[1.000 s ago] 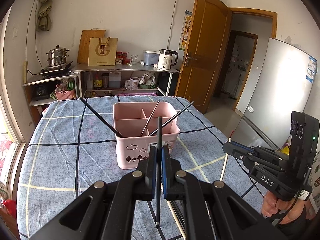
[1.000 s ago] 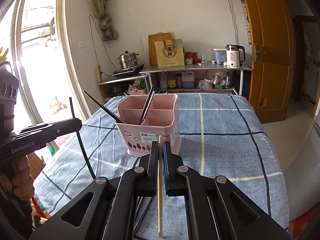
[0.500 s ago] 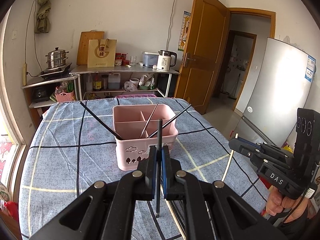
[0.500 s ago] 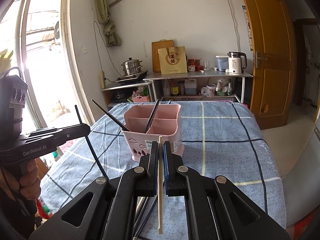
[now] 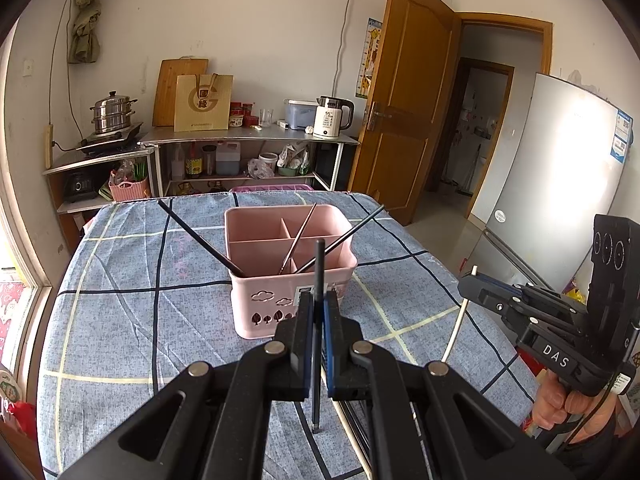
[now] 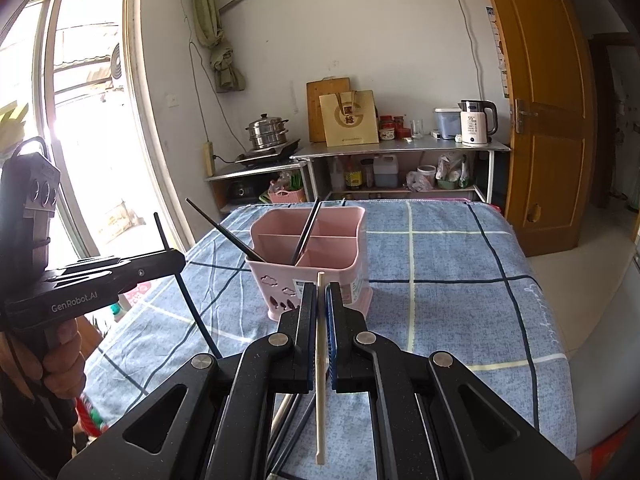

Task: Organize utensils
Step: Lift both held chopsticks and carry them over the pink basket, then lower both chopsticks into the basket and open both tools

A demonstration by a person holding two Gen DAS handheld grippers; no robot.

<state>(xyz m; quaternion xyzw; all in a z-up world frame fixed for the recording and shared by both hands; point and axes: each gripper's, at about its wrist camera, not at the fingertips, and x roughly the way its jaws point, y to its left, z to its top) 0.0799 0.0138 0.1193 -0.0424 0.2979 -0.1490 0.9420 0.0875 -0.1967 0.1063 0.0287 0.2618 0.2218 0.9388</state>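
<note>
A pink divided caddy (image 5: 260, 304) (image 6: 276, 280) stands mid-table on the blue checked cloth (image 5: 128, 320). Black chopsticks (image 5: 200, 236) and a thin metal one (image 5: 300, 236) lean out of it. My left gripper (image 5: 318, 300) is shut on a black chopstick (image 5: 319, 264) held upright, just short of the caddy's near wall. My right gripper (image 6: 320, 292) is shut on a pale wooden chopstick (image 6: 319, 380), also near the caddy. Each gripper shows in the other's view: the right gripper (image 5: 476, 284) at the table's right edge, the left gripper (image 6: 176, 258) at the left edge.
Several loose dark and metal utensils (image 6: 288, 412) lie on the cloth under the grippers. A metal shelf (image 5: 248, 140) with a kettle (image 5: 330, 122), pot and bottles lines the back wall. A wooden door (image 5: 404, 112) and a fridge (image 5: 560, 184) stand to the right.
</note>
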